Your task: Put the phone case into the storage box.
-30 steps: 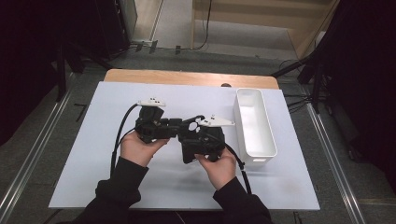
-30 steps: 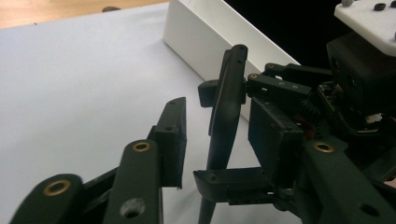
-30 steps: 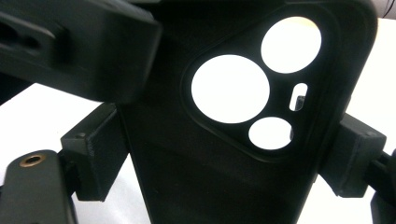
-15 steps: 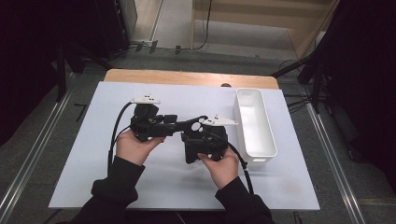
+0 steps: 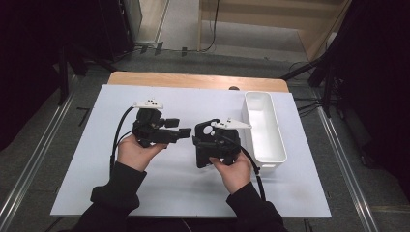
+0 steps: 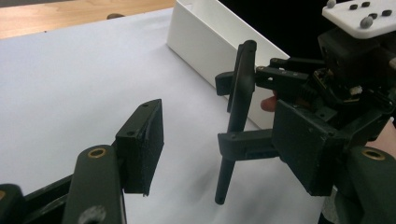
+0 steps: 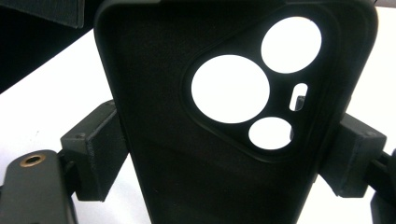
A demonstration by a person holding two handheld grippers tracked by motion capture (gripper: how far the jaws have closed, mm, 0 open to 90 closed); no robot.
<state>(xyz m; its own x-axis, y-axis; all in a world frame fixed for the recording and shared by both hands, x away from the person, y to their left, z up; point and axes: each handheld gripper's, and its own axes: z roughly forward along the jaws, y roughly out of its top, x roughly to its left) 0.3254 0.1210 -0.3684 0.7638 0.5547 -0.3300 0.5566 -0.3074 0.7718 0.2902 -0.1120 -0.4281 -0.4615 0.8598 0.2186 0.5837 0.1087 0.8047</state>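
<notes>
A black phone case (image 7: 154, 154) with round camera cutouts stands upright, and my right gripper (image 7: 226, 158) is shut on its two side edges. In the high view the right gripper (image 5: 205, 145) holds the phone case (image 5: 203, 137) at the table's middle. My left gripper (image 5: 183, 133) hovers just left of it. Its jaws have just been opening and stand apart. In the left gripper view the phone case (image 6: 238, 112) is seen edge-on beyond the left gripper (image 6: 219, 149), whose pads (image 6: 142, 144) do not touch it.
A long white bin (image 5: 247, 121) lies to the right of the right hand; its wall (image 6: 210, 37) also rises behind the case. The grippers work over a white mat (image 5: 121, 193) on a wooden table (image 5: 193, 79). Cables trail from both grippers.
The left gripper's jaws have opened and let go of the case, and that hand has drawn a little left, away from the right gripper. The right gripper keeps its grip.
</notes>
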